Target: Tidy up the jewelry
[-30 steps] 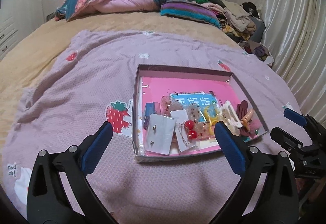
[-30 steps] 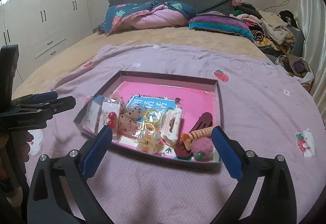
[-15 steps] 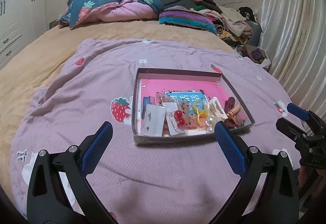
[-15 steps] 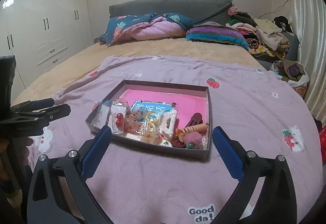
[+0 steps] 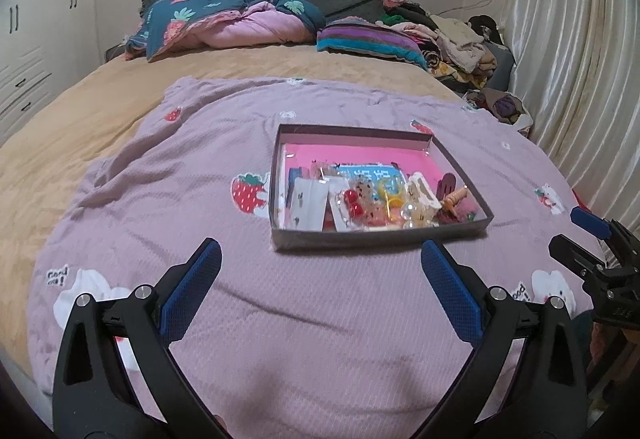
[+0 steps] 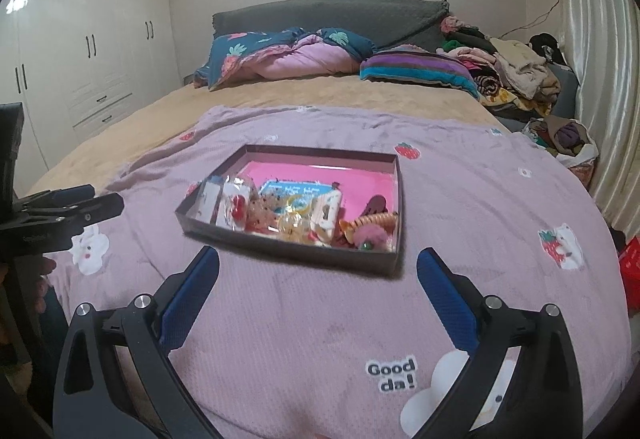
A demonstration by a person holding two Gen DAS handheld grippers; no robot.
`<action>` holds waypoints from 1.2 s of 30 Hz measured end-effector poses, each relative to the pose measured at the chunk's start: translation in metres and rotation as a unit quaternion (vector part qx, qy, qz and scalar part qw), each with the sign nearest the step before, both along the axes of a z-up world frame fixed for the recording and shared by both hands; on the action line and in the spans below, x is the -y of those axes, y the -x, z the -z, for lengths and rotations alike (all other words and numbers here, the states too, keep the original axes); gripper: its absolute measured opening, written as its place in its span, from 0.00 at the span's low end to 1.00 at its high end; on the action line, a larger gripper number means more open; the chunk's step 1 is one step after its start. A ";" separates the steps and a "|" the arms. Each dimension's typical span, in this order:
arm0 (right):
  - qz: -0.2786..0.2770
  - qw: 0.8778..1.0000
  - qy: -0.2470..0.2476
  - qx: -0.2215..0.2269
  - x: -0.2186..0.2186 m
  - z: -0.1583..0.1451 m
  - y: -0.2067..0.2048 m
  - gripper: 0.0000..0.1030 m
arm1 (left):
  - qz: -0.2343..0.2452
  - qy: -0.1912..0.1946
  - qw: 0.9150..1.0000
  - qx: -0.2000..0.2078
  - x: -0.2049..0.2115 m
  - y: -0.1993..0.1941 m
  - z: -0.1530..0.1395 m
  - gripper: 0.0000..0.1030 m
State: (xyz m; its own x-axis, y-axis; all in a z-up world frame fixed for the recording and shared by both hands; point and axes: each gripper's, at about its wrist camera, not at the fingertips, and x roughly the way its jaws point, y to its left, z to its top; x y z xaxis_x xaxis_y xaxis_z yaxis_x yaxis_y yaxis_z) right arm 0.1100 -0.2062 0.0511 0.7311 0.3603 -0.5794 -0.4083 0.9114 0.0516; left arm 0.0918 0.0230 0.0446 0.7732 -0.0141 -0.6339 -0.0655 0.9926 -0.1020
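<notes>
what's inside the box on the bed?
The box holds a pile along its near side: white earring cards, red beads, yellow ring, a brown hair clip. Beneath lies a blue card on pink lining, partly covered. Small pieces underneath can't be made out.

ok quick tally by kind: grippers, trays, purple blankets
grippers: 2 (left gripper, right gripper, both open)
tray: 1
blanket: 1
total: 4
</notes>
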 end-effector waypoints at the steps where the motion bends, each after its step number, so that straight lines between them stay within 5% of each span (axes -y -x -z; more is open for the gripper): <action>1: 0.002 1.000 0.002 0.000 0.000 0.003 0.003 0.96 | 0.002 -0.004 1.000 -0.002 0.002 0.003 0.004 0.91; 7: 0.023 0.999 0.017 0.023 0.002 0.016 0.019 0.96 | 0.006 -0.014 1.000 -0.013 0.010 0.017 0.025 0.91; 16: 0.031 0.999 0.008 0.000 0.006 0.030 0.023 0.96 | 0.004 -0.005 1.000 -0.013 0.010 0.028 0.039 0.91; 36: 0.031 0.999 0.009 -0.008 0.003 0.035 0.025 0.96 | 0.001 -0.004 1.000 -0.012 0.011 0.029 0.039 0.91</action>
